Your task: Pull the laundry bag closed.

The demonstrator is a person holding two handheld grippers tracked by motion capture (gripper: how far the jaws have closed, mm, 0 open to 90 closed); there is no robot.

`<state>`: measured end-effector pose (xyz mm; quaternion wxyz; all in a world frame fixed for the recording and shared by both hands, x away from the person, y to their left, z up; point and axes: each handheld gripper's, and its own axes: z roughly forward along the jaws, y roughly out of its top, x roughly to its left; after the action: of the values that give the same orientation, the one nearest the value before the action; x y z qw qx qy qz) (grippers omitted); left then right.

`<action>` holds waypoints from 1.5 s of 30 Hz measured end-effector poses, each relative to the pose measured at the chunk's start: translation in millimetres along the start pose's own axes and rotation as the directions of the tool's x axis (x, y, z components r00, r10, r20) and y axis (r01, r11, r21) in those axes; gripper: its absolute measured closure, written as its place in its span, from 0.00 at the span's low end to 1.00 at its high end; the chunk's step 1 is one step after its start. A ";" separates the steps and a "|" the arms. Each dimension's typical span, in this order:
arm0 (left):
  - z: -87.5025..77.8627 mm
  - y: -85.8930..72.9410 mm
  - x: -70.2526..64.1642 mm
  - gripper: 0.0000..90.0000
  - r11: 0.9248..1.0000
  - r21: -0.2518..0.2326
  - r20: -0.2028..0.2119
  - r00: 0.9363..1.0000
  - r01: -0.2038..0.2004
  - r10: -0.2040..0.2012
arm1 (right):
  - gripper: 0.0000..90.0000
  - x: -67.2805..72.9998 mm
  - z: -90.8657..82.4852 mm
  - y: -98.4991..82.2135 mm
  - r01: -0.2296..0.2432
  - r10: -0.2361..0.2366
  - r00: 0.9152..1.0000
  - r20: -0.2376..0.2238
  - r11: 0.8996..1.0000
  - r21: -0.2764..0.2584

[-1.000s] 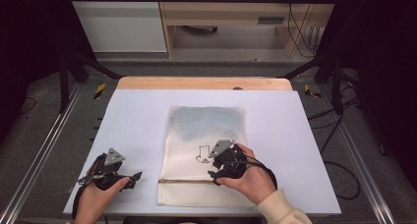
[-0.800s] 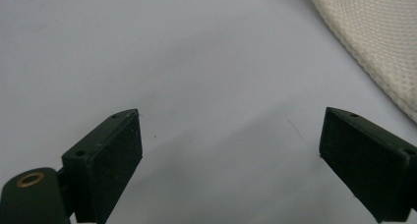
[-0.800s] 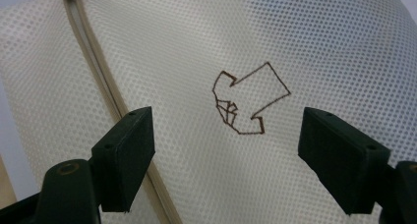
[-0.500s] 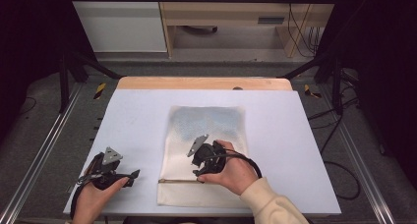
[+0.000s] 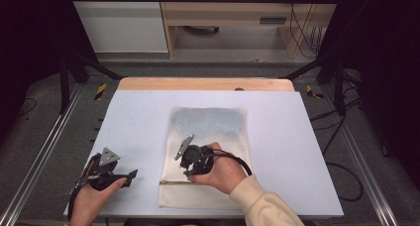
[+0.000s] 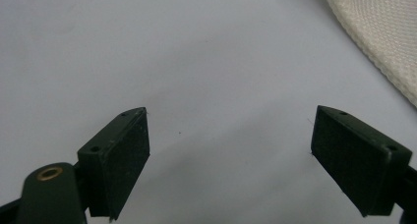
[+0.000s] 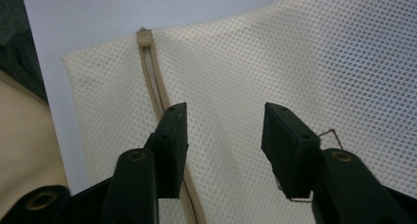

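Observation:
A cream mesh bag (image 5: 210, 122) lies flat on the white table (image 5: 138, 117), its zipper (image 5: 171, 182) running along the near end. My right gripper (image 5: 189, 169) hovers over the bag's near left part, held by a hand in a cream sleeve. In the right gripper view it (image 7: 225, 113) is open, the left jaw just over the zipper (image 7: 152, 76), mesh (image 7: 314, 52) between the jaws. A thin wire loop (image 7: 330, 133) shows beside the right jaw. My left gripper (image 5: 131, 176) rests left of the bag, open (image 6: 228, 116) over bare table, a bag corner (image 6: 378, 32) ahead.
The table's near edge runs just under both hands. A wooden strip (image 5: 205, 84) borders the far edge. Black frame posts (image 5: 64, 62) and metal rails (image 5: 39, 156) flank the table, with cables (image 5: 341, 166) on the floor at right.
My right gripper has slid left across the bag and turned toward the zipper's end. The left gripper has barely shifted.

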<state>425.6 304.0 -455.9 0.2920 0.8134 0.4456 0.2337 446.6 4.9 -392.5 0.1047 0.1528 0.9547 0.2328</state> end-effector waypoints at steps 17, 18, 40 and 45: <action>-2.2 -0.4 5.9 0.18 1.000 -0.009 0.004 1.000 0.014 -0.014 | 0.81 14.7 23.0 39.1 0.054 -0.051 0.993 -0.107 0.998 0.016; -2.2 -0.4 5.9 0.18 1.000 -0.009 0.004 1.000 0.014 -0.014 | 0.81 14.7 23.0 39.1 0.054 -0.051 0.993 -0.107 0.998 0.016; -2.3 -0.4 7.2 0.17 1.000 -0.011 -0.003 1.000 0.020 -0.020 | 0.84 21.9 35.3 51.5 0.063 -0.061 0.985 -0.163 0.998 0.008; -2.7 -0.7 9.2 0.16 1.000 -0.017 -0.006 1.000 0.027 -0.027 | 0.81 24.5 37.4 54.1 0.072 -0.069 0.982 -0.177 0.997 0.010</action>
<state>427.9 313.0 -453.4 0.3005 0.8042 0.4554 0.2358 447.0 74.4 -402.3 0.0267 0.0986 0.9669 0.2336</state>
